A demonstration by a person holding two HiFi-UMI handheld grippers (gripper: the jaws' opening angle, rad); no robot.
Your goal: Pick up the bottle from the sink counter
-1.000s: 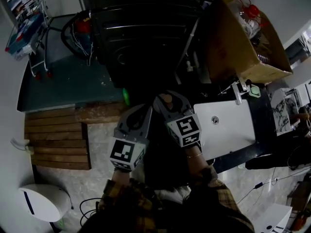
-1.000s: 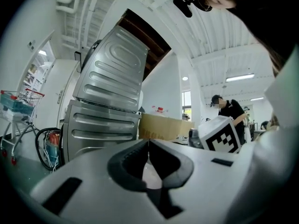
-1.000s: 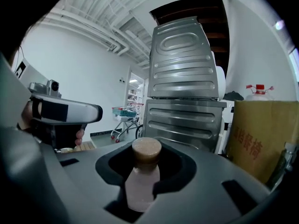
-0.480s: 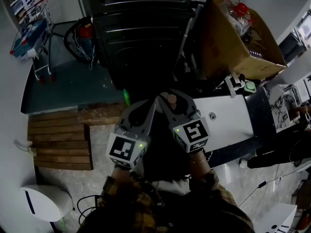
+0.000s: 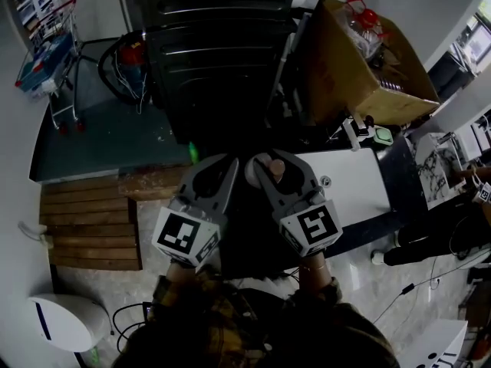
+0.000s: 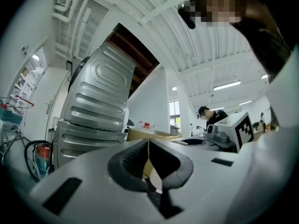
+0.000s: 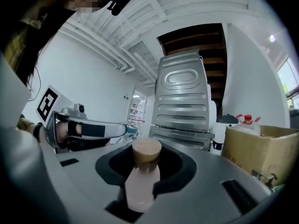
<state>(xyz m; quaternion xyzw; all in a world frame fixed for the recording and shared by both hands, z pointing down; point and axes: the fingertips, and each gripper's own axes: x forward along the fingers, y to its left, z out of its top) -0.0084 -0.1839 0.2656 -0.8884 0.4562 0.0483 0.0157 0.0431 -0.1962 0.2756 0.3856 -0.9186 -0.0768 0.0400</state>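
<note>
A small pink bottle [image 7: 141,181] with a brown cap stands upright between the jaws of my right gripper [image 7: 144,174], which is shut on its body. In the head view the bottle's cap [image 5: 275,167] shows at the tip of the right gripper [image 5: 273,172], held in the air just left of the white sink counter [image 5: 357,194]. My left gripper [image 5: 221,169] hangs beside it at the same height, apart from the bottle. Its jaws [image 6: 148,164] are pressed together with nothing in them.
A tall ribbed grey machine [image 5: 215,44] stands ahead. A cardboard box [image 5: 357,79] with plastic bottles sits behind the sink's faucet [image 5: 354,133]. A wooden pallet [image 5: 92,221], a small shopping cart [image 5: 47,52] and a white round appliance [image 5: 65,320] are at the left.
The head view has swung, so the sink counter and box sit farther left in the picture. Both grippers have kept side by side, the right one still holding the bottle.
</note>
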